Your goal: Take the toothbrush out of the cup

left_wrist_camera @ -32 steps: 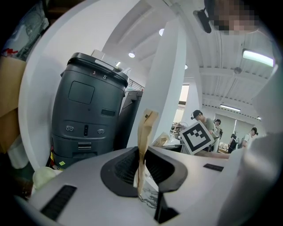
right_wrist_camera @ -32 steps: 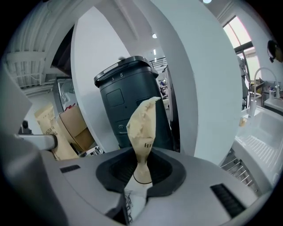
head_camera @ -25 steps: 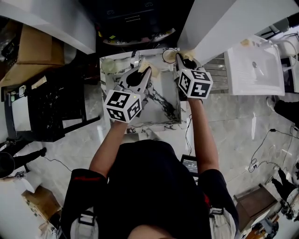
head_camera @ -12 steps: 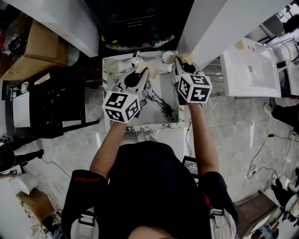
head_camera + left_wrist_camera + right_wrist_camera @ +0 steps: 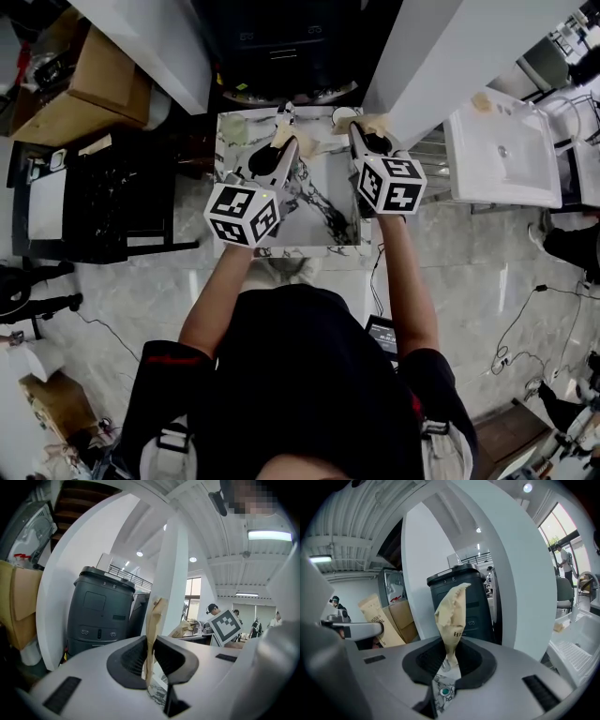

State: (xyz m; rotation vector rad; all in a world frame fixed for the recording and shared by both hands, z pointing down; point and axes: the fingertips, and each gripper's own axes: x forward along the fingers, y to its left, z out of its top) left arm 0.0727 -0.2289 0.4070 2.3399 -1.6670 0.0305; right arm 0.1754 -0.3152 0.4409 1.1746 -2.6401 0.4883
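Left tool: dark ribbed pads closed on a thin tan paper packet, seen edge-on and rising above the jaws. Right tool: pads closed on a crumpled paper wrapper, tan, creased, tapering to a point, with a few dark printed letters.

The right gripper view alone shows the left tool's packet broadside, at left: flat, crimped at the top, its print only partly legible. The left gripper view alone shows how thin that packet is.

The head view alone gives the layout. Both tools, each with a black-and-white marker cube, are held over a veined marble table. A white cup stands at the table's far edge, just beside the right tool's tip.

The toothbrush itself cannot be made out in any view; whether it lies inside either paper cannot be told. The cup's contents are too small to read. The tool bodies hide most of the table in both gripper views.

Beyond the table: a dark grey plastic bin, a smooth white column and, at right, a white sink.
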